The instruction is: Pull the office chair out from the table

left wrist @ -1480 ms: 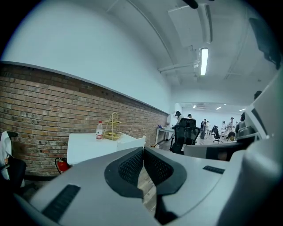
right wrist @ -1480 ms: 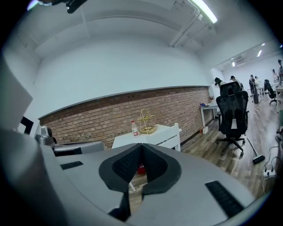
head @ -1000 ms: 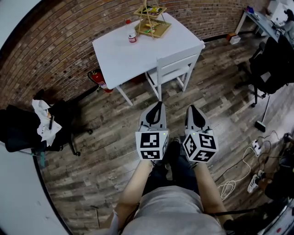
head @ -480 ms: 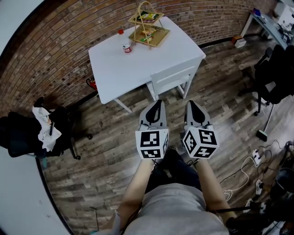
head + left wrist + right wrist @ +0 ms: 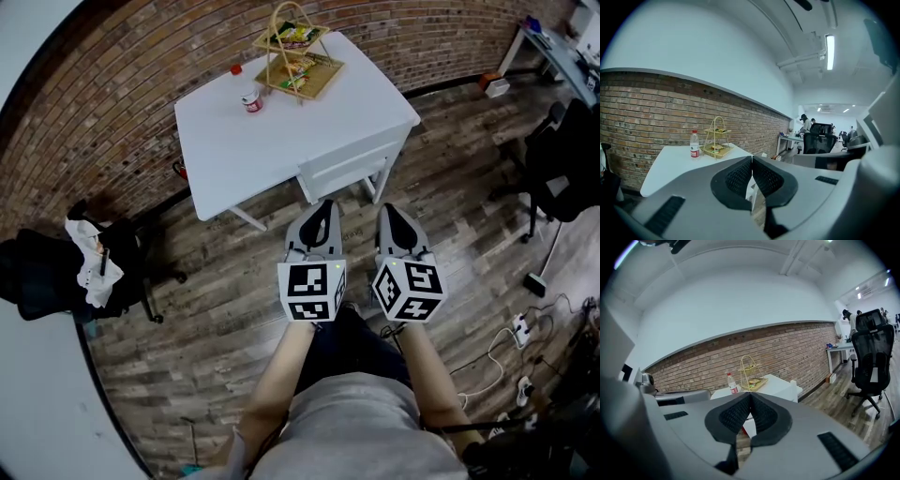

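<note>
Over the last second I have walked in on the worktop [image 5: 234,141], and the white chair [image 5: 349,167] tucked under its near edge now shows closer to my grippers in the head view. The only chair at the table is this plain white one, so I take it as the one to pull. The left gripper [image 5: 322,208] and right gripper [image 5: 388,212] ride side by side, tips just short of its back rail. Both sets of fingers [image 5: 738,178] are pressed together on nothing, so they must open before I can take the rail. A bottle [image 5: 249,94] and a tiered basket stand [image 5: 298,56] sit on the worktop's far side. A black office chair draped with clothes [image 5: 56,272] stands well to the left, another [image 5: 562,159] to the right, and cables [image 5: 511,323] lie on the floor. None of these blocks my path.
</note>
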